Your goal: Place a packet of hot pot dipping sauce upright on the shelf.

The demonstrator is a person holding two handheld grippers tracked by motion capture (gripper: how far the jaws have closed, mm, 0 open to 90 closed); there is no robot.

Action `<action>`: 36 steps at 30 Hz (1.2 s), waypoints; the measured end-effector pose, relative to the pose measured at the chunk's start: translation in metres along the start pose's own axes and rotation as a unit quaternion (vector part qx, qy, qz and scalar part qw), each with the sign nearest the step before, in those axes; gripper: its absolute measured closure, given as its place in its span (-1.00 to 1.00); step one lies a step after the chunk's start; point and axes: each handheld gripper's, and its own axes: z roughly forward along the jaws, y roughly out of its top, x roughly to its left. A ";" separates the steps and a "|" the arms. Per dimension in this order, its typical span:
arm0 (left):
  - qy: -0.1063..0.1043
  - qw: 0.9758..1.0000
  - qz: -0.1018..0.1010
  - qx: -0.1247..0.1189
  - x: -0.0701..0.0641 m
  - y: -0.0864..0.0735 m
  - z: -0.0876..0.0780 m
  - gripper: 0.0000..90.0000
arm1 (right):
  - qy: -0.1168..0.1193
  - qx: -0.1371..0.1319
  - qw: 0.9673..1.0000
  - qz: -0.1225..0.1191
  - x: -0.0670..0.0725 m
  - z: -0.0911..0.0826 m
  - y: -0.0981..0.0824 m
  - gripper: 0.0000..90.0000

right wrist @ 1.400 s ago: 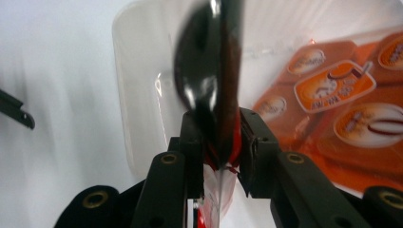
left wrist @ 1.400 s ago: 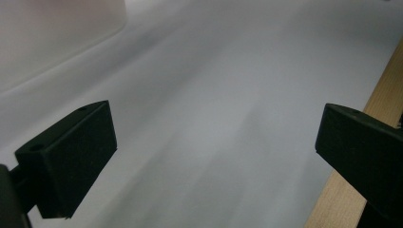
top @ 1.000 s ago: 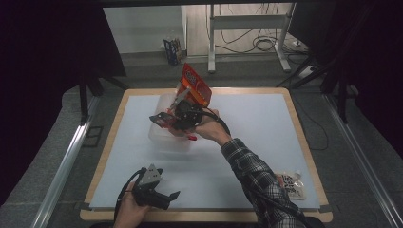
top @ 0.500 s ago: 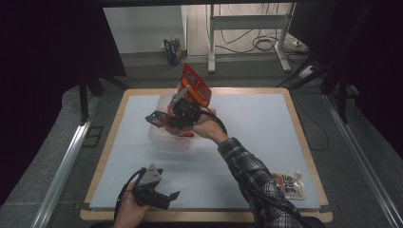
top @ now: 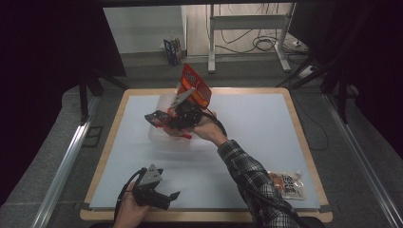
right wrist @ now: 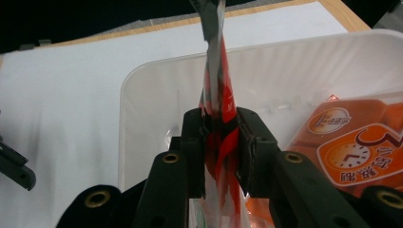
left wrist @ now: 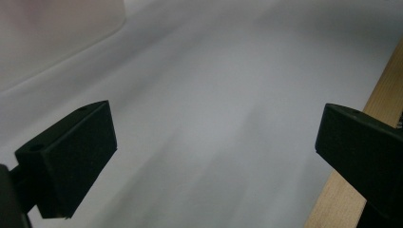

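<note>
Two tools are at work: the right tool [right wrist: 219, 137] pinches one red packet [top: 195, 86] upright over one clear tub [right wrist: 142, 95], where another orange packet [right wrist: 354, 149] lies. The left tool [top: 159, 195] rests wide apart, holding nothing, on the tabletop [top: 266, 128]. One more packet [top: 286, 184] sits near the front right corner.

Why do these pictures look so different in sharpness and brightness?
High view: dark room edges, the white table sheet brightly lit, the red packet clear. Left gripper view: the sheet is soft and streaky, the left tongs sharp. Right gripper view: the right tongs pinching the packet look sharp; the clear tub behind is hazy.
</note>
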 end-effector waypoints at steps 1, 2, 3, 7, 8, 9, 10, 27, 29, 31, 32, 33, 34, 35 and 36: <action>0.000 1.000 0.000 0.000 0.000 0.000 0.000 -1.00 | 0.002 -0.001 1.000 0.002 -0.001 0.000 -0.001 0.63; 0.001 1.000 0.000 0.001 0.000 0.000 0.000 -1.00 | 0.003 -0.001 1.000 0.006 -0.001 0.000 -0.003 0.62; 0.000 1.000 0.000 0.000 0.000 0.000 0.000 -1.00 | 0.004 0.000 1.000 0.010 -0.002 0.001 -0.003 0.62; 0.001 1.000 0.001 0.001 0.000 0.000 0.000 -1.00 | -0.001 0.020 1.000 0.005 -0.001 0.001 -0.007 0.55; 0.000 1.000 0.001 0.001 0.000 0.000 0.000 -1.00 | -0.005 0.027 1.000 0.001 -0.001 0.001 -0.008 0.50; 0.000 1.000 0.001 0.001 0.000 0.000 0.000 -1.00 | -0.005 0.027 1.000 0.001 -0.001 0.001 -0.008 0.50; 0.000 1.000 0.000 0.000 0.000 0.000 0.000 -1.00 | -0.012 0.028 1.000 0.000 0.000 -0.001 -0.012 0.42; -0.001 1.000 0.004 0.007 -0.001 0.000 0.003 -1.00 | -0.023 0.055 0.998 0.028 -0.006 -0.039 -0.040 0.62; 0.000 1.000 0.005 0.008 -0.001 0.000 0.003 -1.00 | -0.021 0.060 0.998 0.027 -0.007 -0.038 -0.043 0.75; 0.000 1.000 0.004 0.007 -0.001 0.000 0.003 -1.00 | -0.020 0.060 0.998 0.028 -0.006 -0.034 -0.043 0.95; 0.000 1.000 0.003 0.007 -0.001 0.000 0.003 -1.00 | -0.018 0.060 0.998 0.027 -0.005 -0.033 -0.043 0.97; 0.000 1.000 0.003 0.007 -0.001 0.000 0.003 -1.00 | -0.020 0.060 0.998 0.025 -0.005 -0.031 -0.043 0.97; 0.000 1.000 0.002 0.007 -0.001 0.000 0.002 -1.00 | -0.022 0.060 0.998 0.024 -0.004 -0.030 -0.042 0.97; 0.000 1.000 0.002 0.007 -0.001 0.000 0.002 -1.00 | -0.022 0.060 0.998 0.024 -0.004 -0.030 -0.042 0.97; -0.001 1.000 0.002 0.007 -0.001 0.000 0.002 -1.00 | -0.024 0.059 0.998 0.023 -0.004 -0.030 -0.042 0.98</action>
